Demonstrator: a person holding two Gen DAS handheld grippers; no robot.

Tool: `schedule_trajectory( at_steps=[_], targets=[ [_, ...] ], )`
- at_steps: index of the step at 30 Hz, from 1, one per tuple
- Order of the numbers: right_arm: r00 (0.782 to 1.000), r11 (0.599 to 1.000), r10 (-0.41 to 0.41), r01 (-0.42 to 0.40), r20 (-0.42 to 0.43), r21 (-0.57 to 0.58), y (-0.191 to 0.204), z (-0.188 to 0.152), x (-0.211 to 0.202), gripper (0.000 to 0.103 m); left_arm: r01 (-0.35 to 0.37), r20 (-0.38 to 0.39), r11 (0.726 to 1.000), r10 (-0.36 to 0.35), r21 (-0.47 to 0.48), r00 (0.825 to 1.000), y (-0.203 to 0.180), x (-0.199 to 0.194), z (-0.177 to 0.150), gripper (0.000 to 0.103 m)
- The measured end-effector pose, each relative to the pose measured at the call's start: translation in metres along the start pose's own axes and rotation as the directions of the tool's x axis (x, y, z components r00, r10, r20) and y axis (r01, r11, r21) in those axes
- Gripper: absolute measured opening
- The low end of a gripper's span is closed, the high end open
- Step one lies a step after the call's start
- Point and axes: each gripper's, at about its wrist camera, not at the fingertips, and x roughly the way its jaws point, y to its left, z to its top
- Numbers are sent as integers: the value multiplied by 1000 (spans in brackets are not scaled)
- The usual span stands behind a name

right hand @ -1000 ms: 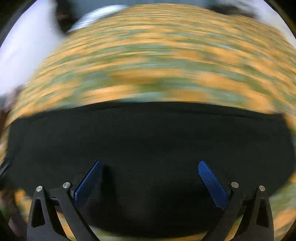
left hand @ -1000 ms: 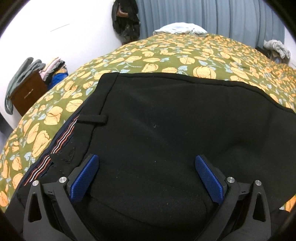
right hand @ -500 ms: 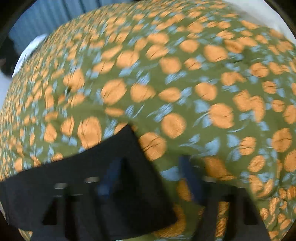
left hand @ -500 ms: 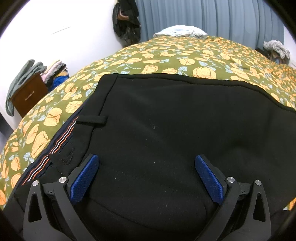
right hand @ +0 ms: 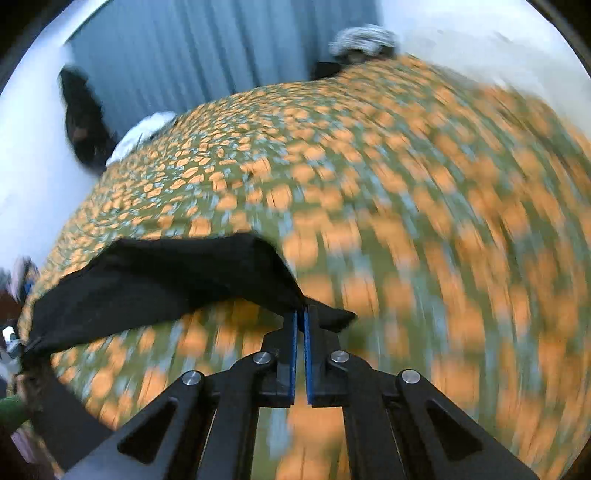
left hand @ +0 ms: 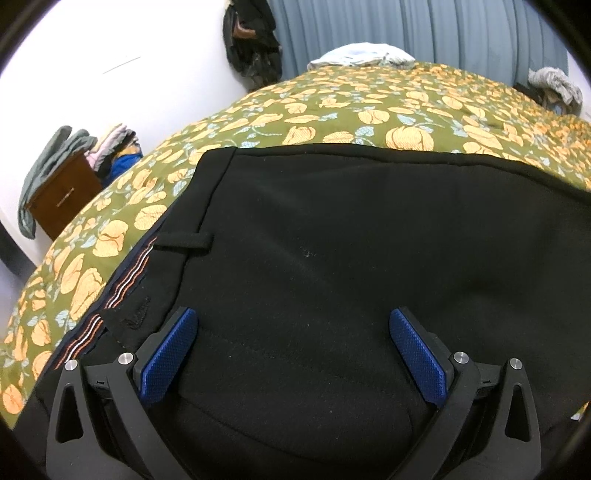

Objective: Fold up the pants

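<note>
Black pants (left hand: 351, 240) lie flat on a bed with an olive, orange-flowered cover (left hand: 369, 107). The waistband with striped lining and a belt loop (left hand: 184, 242) is at the left. My left gripper (left hand: 291, 354) is open, its blue pads low over the seat of the pants. In the right wrist view, my right gripper (right hand: 300, 317) is shut on the far end of the pants (right hand: 166, 280) and holds that end lifted above the cover. The right wrist view is blurred by motion.
A wooden nightstand (left hand: 61, 194) with piled clothes stands left of the bed. Dark bags (left hand: 251, 40) hang on the wall beside a blue curtain (left hand: 406, 26). A pale pillow (left hand: 362, 57) lies at the head; grey clothes (left hand: 554, 85) at the far right.
My right gripper swung from over the pants to their far end, shut on the fabric and lifted it. My left gripper has stayed open and nearly still.
</note>
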Motion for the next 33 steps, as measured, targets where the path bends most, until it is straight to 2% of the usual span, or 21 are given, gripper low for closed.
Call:
schedule_trajectory(
  at_steps=[1,3,5,6,7,8,9,10,12,15,17,20,22,23,24,26,28,33],
  targets=[
    [1000,998,-30,30,-5,48,-9,-25,-10,3,-4,-5,1000,4,5,1000,-1,0,1,102],
    [982,972,-189,188,-8,141,-23,-72,-36,3,-16,-16,1000,16,13,1000,-1,-1,2,102],
    [968,926,-250,240,-3,292,-39,-101,-62,8,-22,-43,1000,23,16,999,-2,-1,6,102],
    [965,907,-263,246,4,341,-46,-110,-76,15,-23,-54,1000,24,17,998,-1,-1,7,103],
    [963,895,-267,238,27,378,-47,-115,-89,38,-23,-74,999,25,23,997,-1,-2,10,103],
    [959,887,-277,231,60,399,-43,-119,-101,69,-22,-94,999,25,30,995,-1,-4,12,102],
    [953,887,-287,227,95,402,-33,-123,-111,81,-14,-121,999,19,37,992,0,-8,13,102],
    [951,894,-284,216,124,393,-22,-126,-119,88,8,-139,1000,-4,28,990,3,-17,13,102],
    [964,928,-223,166,141,335,8,-130,-121,88,74,-136,997,-76,-17,988,11,-39,7,102],
    [984,964,-144,116,104,239,62,-143,-107,88,231,-139,971,-237,-54,962,19,-87,-18,102],
    [993,982,-103,92,63,165,96,-156,-93,88,275,-129,961,-278,-39,952,21,-108,-35,102],
    [996,994,-83,82,17,76,142,-170,-67,89,275,-124,961,-268,42,955,18,-130,-69,102],
    [996,996,-84,84,-17,8,169,-186,-48,93,252,-177,961,-229,118,957,9,-124,-94,102],
    [993,994,-106,104,-50,-38,181,-194,-32,99,246,-206,960,-216,134,954,5,-119,-99,103],
    [989,991,-122,117,-81,-66,186,-200,-21,100,244,-224,958,-208,150,952,1,-114,-106,103],
    [969,980,-174,152,-175,-131,191,-215,11,103,246,-177,954,-215,174,960,0,-115,-111,103],
    [973,973,-182,159,-138,-167,192,-221,13,103,250,-189,952,-216,176,958,-1,-114,-110,103],
    [985,985,-136,124,-105,-118,182,-226,10,103,261,-187,949,-227,180,956,-2,-112,-110,103]
  ],
)
